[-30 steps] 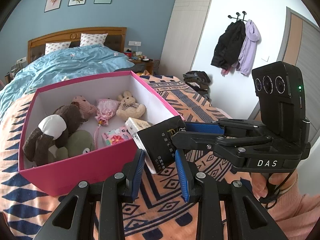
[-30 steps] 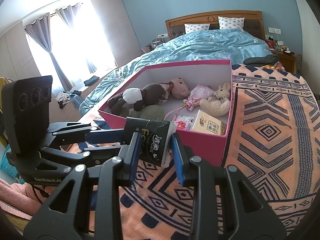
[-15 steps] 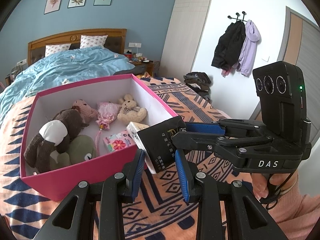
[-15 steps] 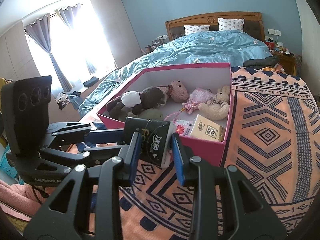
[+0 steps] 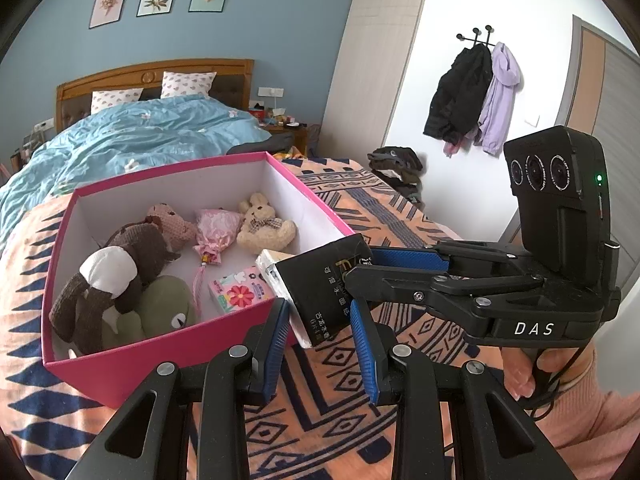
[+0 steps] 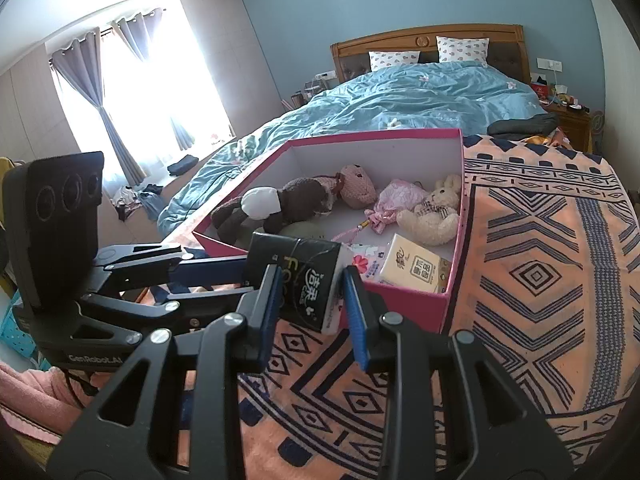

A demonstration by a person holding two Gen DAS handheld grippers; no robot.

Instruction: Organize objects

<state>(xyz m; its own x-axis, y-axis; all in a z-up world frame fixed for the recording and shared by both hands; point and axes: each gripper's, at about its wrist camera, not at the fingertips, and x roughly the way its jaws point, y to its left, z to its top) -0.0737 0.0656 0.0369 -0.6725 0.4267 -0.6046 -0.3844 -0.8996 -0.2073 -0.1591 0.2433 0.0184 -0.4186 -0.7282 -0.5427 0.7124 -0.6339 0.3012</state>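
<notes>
1. In the lower centre of the left wrist view, the left gripper [image 5: 320, 336] is seen partly open. Its blue pads flank the lower end of the black tissue pack [image 5: 320, 292]; whether they press on it cannot be told.
2. The right gripper [image 6: 310, 300] is closed across the same pack, which is held tilted in the air at the near right corner of the pink box [image 5: 160, 352], not yet inside it.
3. The step in hand is judged to be the carrying of the pack to the box. A lift over the near wall, then a release into free floor, is called for next.
4. The wall edge just beside the pack is the thing to be cleared; a low pass could catch on it.
5. Beyond the rim, the near right of the floor is taken by a flowered packet [image 5: 240, 294] and a cream carton [image 6: 416, 270].
6. Farther in, a brown plush [image 5: 132, 252] fills the left; bare white floor is left along the back wall.
7. Open patterned blanket [image 5: 340, 420] is seen to the right of the box.
</notes>
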